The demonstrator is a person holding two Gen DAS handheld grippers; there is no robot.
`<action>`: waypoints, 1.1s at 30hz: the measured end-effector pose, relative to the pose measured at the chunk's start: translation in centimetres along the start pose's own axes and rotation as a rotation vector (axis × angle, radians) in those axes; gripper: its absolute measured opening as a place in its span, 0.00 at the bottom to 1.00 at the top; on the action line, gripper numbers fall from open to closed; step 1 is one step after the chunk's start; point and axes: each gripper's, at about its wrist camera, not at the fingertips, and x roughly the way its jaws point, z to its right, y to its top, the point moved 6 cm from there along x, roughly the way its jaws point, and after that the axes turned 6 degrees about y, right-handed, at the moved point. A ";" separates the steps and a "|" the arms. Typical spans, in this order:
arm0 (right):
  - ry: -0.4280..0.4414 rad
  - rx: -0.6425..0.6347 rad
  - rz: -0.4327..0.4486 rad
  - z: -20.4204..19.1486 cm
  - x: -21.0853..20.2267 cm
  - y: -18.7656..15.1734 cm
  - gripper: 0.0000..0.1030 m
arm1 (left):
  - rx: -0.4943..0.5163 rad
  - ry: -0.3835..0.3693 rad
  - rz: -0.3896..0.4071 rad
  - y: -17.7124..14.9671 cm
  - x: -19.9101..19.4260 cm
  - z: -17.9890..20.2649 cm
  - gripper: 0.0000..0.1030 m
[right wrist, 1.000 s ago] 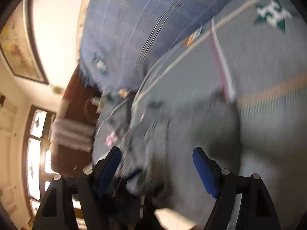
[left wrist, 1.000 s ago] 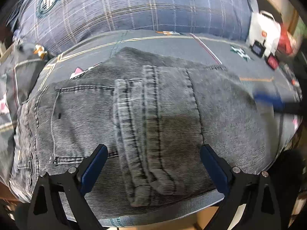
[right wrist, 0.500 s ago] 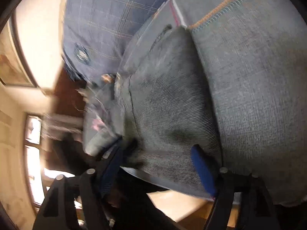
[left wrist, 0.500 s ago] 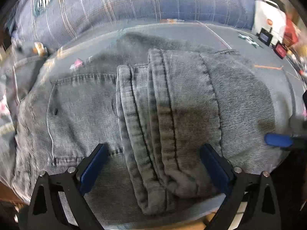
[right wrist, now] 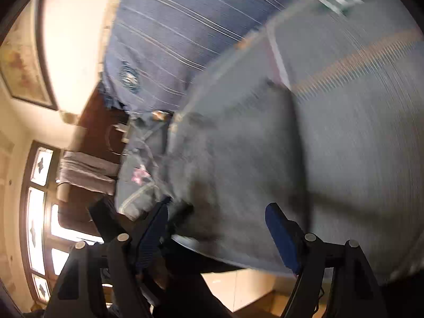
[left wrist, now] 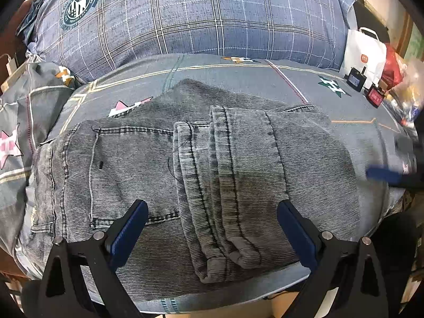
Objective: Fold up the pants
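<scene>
1. A white bag point(left wrist: 364, 53) with handles stands far ahead and to the right of the left hand-held gripper point(left wrist: 212, 228); its contents cannot be seen.
2. The pants point(left wrist: 212, 175) are grey ribbed denim with dark stitching, folded into a broad, rounded-edged stack.
3. The hemmed leg ends lie on top as thick ridged bands, running from the gripper's near side away from it.
4. The stack's long axis runs left to right across the left gripper's view; a back pocket shows on the left part.
5. The pants lie on the bed point(left wrist: 238, 79), on a grey patterned sheet, just ahead of both grippers.
6. The left gripper's jaws are spread wide over the pants, holding nothing.
7. The right hand-held gripper point(right wrist: 217, 228) is likewise spread open in a blurred view, at the pants' point(right wrist: 238, 159) right edge.
8. A blue plaid pillow point(left wrist: 198, 13) lies beyond the pants.
</scene>
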 end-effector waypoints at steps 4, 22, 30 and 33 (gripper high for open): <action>0.035 -0.014 -0.005 -1.3 1.7 4.1 0.77 | 0.029 0.053 -0.098 -1.6 3.0 0.0 0.97; -0.247 -0.101 -0.025 -1.0 4.4 3.5 0.78 | -0.208 -0.085 0.130 -1.8 -3.7 -6.6 0.97; -0.070 -0.190 -0.188 -9.3 11.3 -0.1 0.78 | -0.729 -0.154 0.145 -8.4 -5.5 -19.1 0.97; -0.026 -0.190 -0.261 -10.4 14.0 -1.7 0.78 | -0.835 -0.164 0.136 -10.5 -5.4 -21.8 0.97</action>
